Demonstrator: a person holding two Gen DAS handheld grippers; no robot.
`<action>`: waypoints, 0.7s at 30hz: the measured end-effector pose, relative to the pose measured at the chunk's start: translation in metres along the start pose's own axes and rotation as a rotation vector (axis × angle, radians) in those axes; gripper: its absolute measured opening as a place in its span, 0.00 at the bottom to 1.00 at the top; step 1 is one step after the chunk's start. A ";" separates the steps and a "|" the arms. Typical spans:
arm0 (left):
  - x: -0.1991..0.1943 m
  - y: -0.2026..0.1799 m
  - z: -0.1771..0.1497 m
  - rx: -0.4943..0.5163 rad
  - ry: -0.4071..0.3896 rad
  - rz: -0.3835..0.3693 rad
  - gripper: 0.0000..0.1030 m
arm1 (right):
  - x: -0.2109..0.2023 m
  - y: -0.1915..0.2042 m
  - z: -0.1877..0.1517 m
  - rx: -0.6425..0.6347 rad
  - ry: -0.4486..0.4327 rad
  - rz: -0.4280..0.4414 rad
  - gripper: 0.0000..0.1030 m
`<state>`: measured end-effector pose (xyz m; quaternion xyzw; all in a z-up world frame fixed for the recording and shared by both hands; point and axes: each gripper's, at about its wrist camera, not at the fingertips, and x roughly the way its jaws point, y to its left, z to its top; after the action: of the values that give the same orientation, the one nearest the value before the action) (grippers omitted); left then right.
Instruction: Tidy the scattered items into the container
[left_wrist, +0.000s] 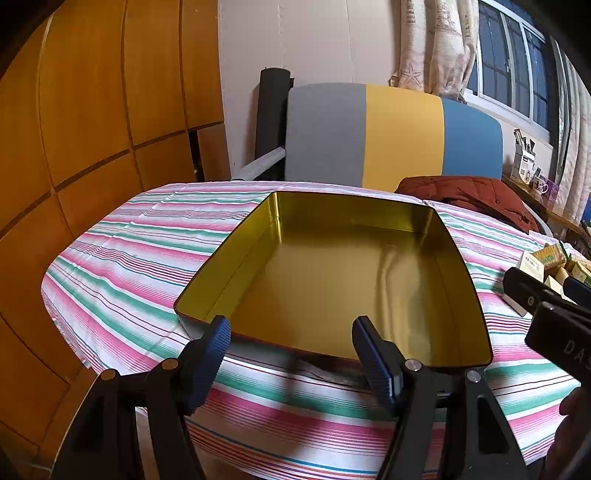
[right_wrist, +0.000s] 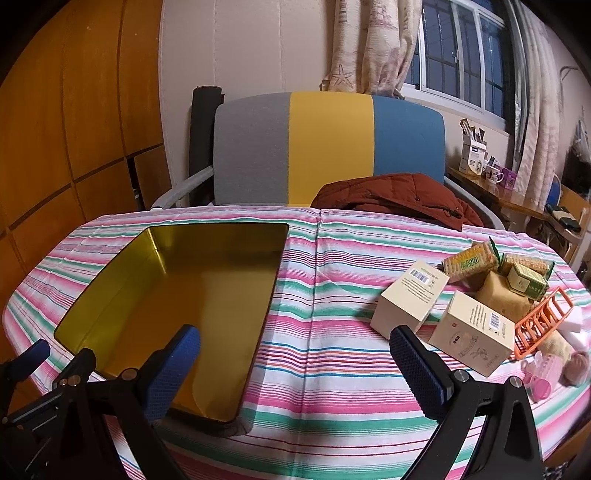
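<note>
Striped cloth (right_wrist: 317, 332) (pink/green/white) is covering the table; a chair w/ grey/yellow/blue back (right_wrist: 328, 147) is standing behind it, a rust-brown jacket (right_wrist: 399, 195) lying at the far edge, curtains and window (right_wrist: 461, 48) at upper right.

Container: gold-lined rectangular tin (left_wrist: 332, 280), lid off, is sitting on the cloth at table left, nothing showing inside. In the right wrist view the same tin (right_wrist: 177, 295) is occupying the left half.

Left gripper (left_wrist: 291, 354): jaws standing apart, holding nothing, hovering just above the tin's near rim, blue pads (left_wrist: 216, 343) either side of the near edge.

Right gripper (right_wrist: 295, 365): jaws spread wide, nothing between them, hanging over bare cloth btwn tin and item pile.

Scattered items, table right, well apart from the tin:
- 2 cream cartons w/ barcodes (right_wrist: 410, 299), (right_wrist: 476, 332), side by side.
- Cracker packs (right_wrist: 469, 258) and a green-labelled pack (right_wrist: 528, 282), behind the cartons.
- Orange plastic rack (right_wrist: 543, 321), just right of the near carton.
- Pink items (right_wrist: 543, 373) at the near right; type cannot be told.
</note>
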<state>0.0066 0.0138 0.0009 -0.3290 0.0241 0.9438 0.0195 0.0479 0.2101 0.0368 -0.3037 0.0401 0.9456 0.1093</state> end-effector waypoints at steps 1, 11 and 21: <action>0.000 -0.001 0.000 0.001 0.001 -0.001 0.68 | 0.000 -0.002 0.000 0.004 0.002 -0.001 1.00; -0.002 -0.014 0.001 0.037 -0.007 -0.031 0.68 | -0.004 -0.040 -0.011 0.054 -0.017 -0.014 1.00; -0.011 -0.042 0.007 0.110 -0.026 -0.160 0.68 | -0.002 -0.109 -0.032 0.139 0.010 -0.095 1.00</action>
<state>0.0133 0.0557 0.0123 -0.3161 0.0495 0.9407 0.1131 0.0932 0.3107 0.0107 -0.3015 0.0918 0.9329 0.1745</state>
